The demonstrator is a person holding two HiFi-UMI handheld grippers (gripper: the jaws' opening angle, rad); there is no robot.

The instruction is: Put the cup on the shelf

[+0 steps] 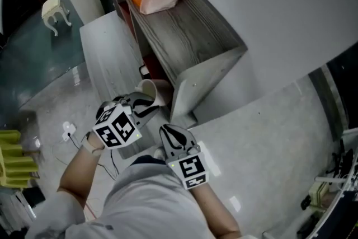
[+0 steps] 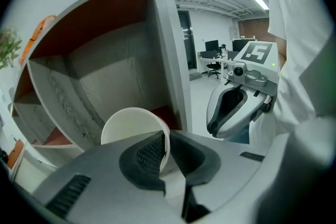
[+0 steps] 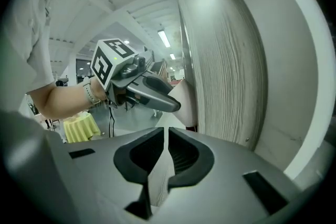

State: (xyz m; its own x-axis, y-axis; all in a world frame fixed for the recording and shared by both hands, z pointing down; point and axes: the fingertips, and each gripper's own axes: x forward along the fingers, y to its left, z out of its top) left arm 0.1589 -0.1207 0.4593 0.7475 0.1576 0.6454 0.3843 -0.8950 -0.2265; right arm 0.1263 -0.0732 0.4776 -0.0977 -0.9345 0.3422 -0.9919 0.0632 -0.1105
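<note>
At the shelf's (image 1: 196, 42) open end, the left gripper's (image 2: 167, 148) fingers clamp the tipped cup's (image 2: 130, 124) wall. In the left gripper view, the compartment (image 2: 105, 71) lies at 11 o'clock. Right gripper (image 3: 165, 150): fingers together, empty.

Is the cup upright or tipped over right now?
Tipped: the cup turns its open mouth sideways toward the left hand-held gripper, whose jaws pinch its rim.

White cup (image 2: 127, 122) tilted, just beside grey wooden shelf (image 2: 113, 68).
</note>
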